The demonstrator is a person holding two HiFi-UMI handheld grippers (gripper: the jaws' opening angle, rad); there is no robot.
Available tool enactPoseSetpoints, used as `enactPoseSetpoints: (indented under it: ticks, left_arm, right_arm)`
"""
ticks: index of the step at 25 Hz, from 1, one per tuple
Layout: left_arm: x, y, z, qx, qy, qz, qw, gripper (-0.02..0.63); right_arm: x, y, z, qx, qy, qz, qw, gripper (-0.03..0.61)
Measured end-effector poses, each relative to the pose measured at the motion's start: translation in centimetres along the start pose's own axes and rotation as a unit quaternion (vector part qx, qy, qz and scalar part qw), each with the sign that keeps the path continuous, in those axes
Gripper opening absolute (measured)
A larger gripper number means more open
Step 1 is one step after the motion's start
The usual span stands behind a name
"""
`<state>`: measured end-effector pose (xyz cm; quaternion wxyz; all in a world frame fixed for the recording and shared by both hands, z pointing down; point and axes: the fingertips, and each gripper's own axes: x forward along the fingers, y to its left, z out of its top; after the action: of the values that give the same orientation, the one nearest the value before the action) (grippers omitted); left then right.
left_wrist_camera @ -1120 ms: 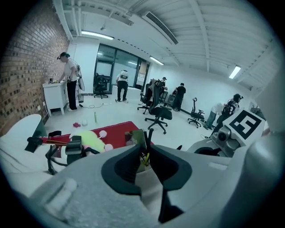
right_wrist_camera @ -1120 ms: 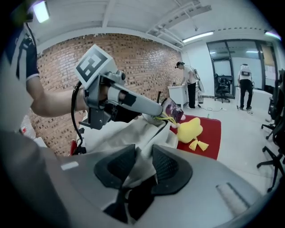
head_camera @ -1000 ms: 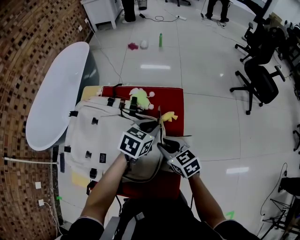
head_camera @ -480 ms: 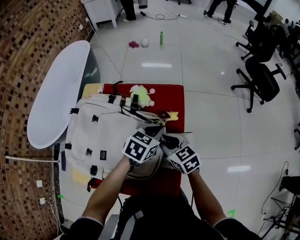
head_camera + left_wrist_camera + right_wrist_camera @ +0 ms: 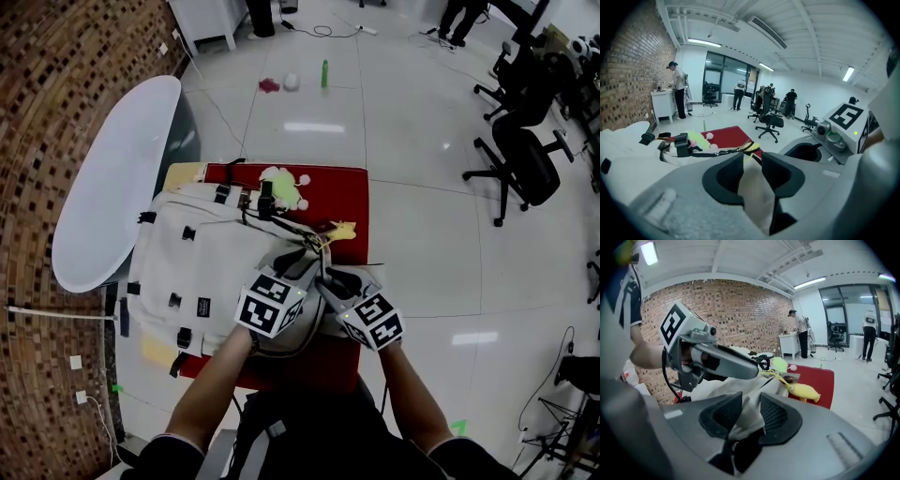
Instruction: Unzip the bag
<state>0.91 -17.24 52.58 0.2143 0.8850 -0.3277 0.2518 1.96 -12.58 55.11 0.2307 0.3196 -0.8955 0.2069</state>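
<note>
Left claw [image 5: 750, 161] has just been opening. Its jaws now stand wide apart, w/ a fold of beige cloth from the bag [image 5: 187, 262] standing between them, loose rather than clamped as far as I can judge. Right claw [image 5: 747, 401] has also eased a little wider, yet a bunched wedge of the same pale cloth fills its gap and touches both pads, so it reads as gripping the bag's rim.

In head view both claws sit side by side at lower centre of frame, tips over the bag's near end. Vs. a sec ago, the left one sits slightly lower in frame and the right one is much the same. Bag lies flat on a red-topped bench [image 5: 349, 192], centre-left, straps toward top of frame.

For the task, as a guess: left claw has let go of what it pinched, prob. to re-grip. A dark-edged mouth shows beside the claws, so the zip looks at least partly undone; how far, I can't tell.

Head view alone gives the whole bag, plus a green plush [image 5: 279, 187] and yellow soft toy [image 5: 339, 230] at its top end. Left gripper view alone shows the cloth betw. the left jaws, and people [image 5: 677, 93] far off at upper left. Right gripper view alone shows the right jaws' hold, w/ the left claw's body at upper left before a brick wall [image 5: 740, 310].
</note>
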Motion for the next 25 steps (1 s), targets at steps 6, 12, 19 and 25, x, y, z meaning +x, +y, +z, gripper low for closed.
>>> enactPoseSetpoints:
  ticks: [6, 12, 19, 25]
  left_arm:
    - [0.2, 3.9, 1.0, -0.017, -0.004, 0.040, 0.9990, 0.129]
    - [2.6, 4.5, 0.5, -0.126, 0.033, 0.028, 0.9912, 0.130]
    - [3.1, 4.7, -1.5, -0.198, 0.042, 0.055, 0.9778, 0.119]
    - [2.9, 3.6, -0.8, -0.218, 0.017, 0.019, 0.9756, 0.014]
  right_arm:
    - [0.3, 0.0, 0.0, -0.004, 0.003, 0.006, 1.000, 0.124]
    - [0.3, 0.1, -0.1, -0.004, 0.003, 0.009, 1.000, 0.123]
    - [0.6, 0.1, -0.2, -0.006, 0.005, 0.016, 1.000, 0.123]
    - [0.8, 0.2, -0.2, -0.007, 0.005, 0.016, 1.000, 0.117]
